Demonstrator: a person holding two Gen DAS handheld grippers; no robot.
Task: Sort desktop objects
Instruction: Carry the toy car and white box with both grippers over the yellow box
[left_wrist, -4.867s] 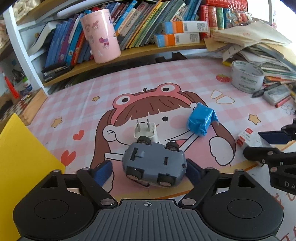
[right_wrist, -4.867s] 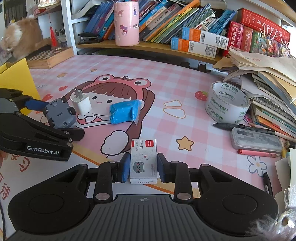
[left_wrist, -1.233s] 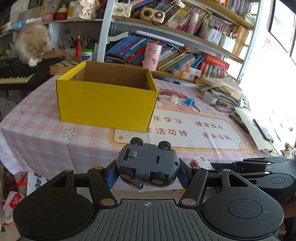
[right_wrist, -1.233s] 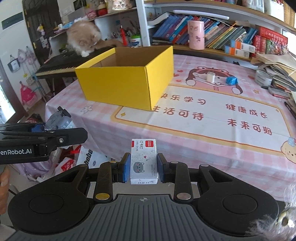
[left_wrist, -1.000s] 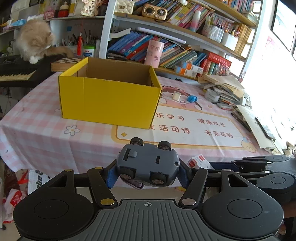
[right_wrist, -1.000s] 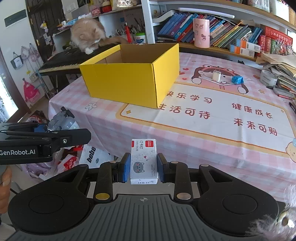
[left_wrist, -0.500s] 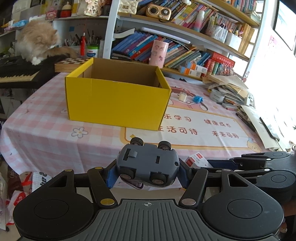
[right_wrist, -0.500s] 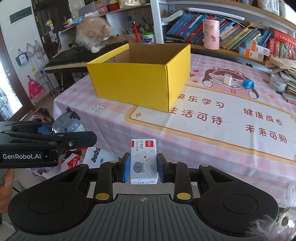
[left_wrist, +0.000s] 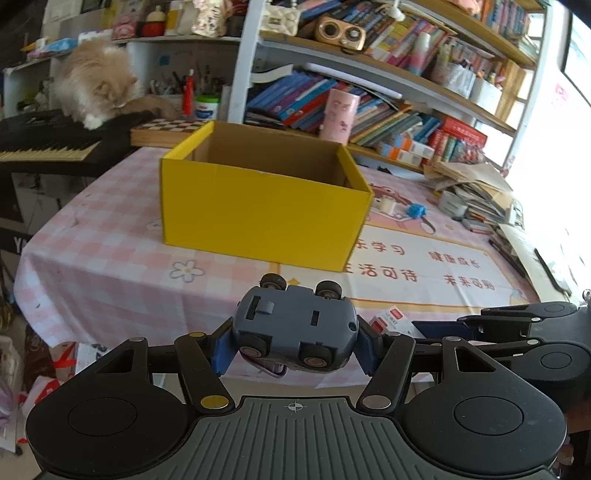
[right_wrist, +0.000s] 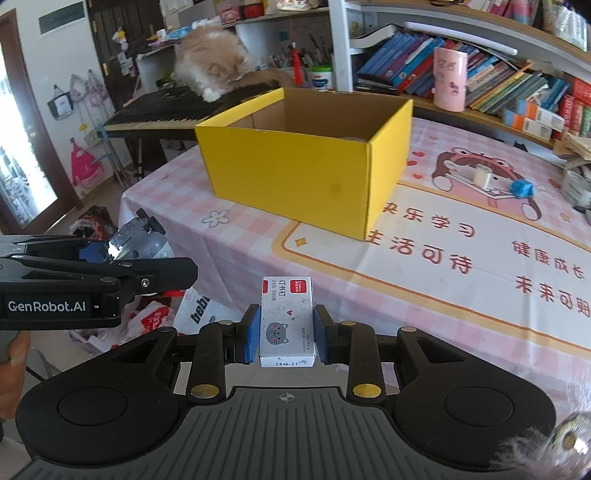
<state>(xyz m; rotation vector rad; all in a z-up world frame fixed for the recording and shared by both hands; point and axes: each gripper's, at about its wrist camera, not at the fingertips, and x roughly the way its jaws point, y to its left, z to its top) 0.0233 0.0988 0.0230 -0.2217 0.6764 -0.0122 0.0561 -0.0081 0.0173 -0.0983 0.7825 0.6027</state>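
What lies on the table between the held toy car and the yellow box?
Only bare pink checked tablecloth. In the left wrist view nothing stands between the toy car in the left gripper and the yellow box.

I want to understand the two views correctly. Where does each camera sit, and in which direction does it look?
Left wrist: sits behind the left tongs, which clamp an upside-down toy car; looks slightly downward at the yellow box; right tongs enter at right.
Right wrist: sits behind the right tongs, which clamp a staple box; left tongs and part of a hand at left.
Shared: yellow box, cat, pink cup.
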